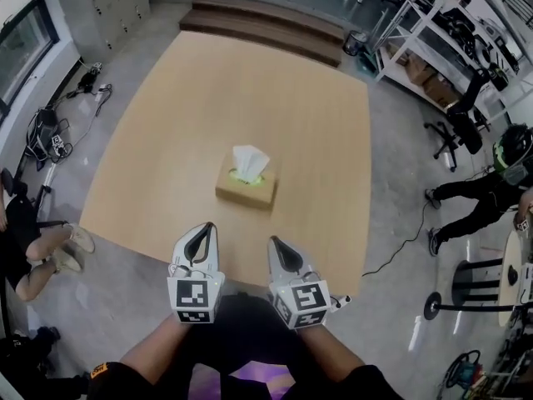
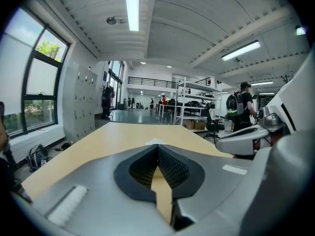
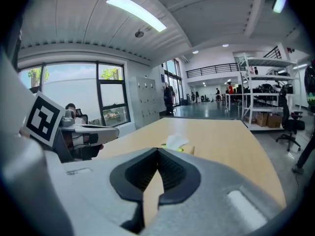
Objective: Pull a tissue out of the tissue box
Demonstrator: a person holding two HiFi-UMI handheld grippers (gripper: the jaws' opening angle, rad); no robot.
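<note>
1. Squarely in the middle of a pale wooden table sits a tan tissue box. Its top slot is ringed in green, and one white tissue stands up out of the slot.
2. Near the table's front edge, the left gripper and the right gripper are held side by side and apart from each other. Both point toward the tissue box and are well short of it.
3. Seen in the left gripper view, the left gripper has its jaws pressed together at the tips with nothing between them. Only a bit of the tissue peeks above them, and the box itself is hidden behind the jaws.
4. Likewise in the right gripper view, the right gripper has its jaws closed tip to tip and empty. Beyond them the tissue box and its tissue stand on the table, slightly right of the jaws' line.
5. Around the table are low steps at the far end, a metal shelving rack at far right and a black office chair. Cables lie on the floor at left, and a person in dark clothes is on the right.
</note>
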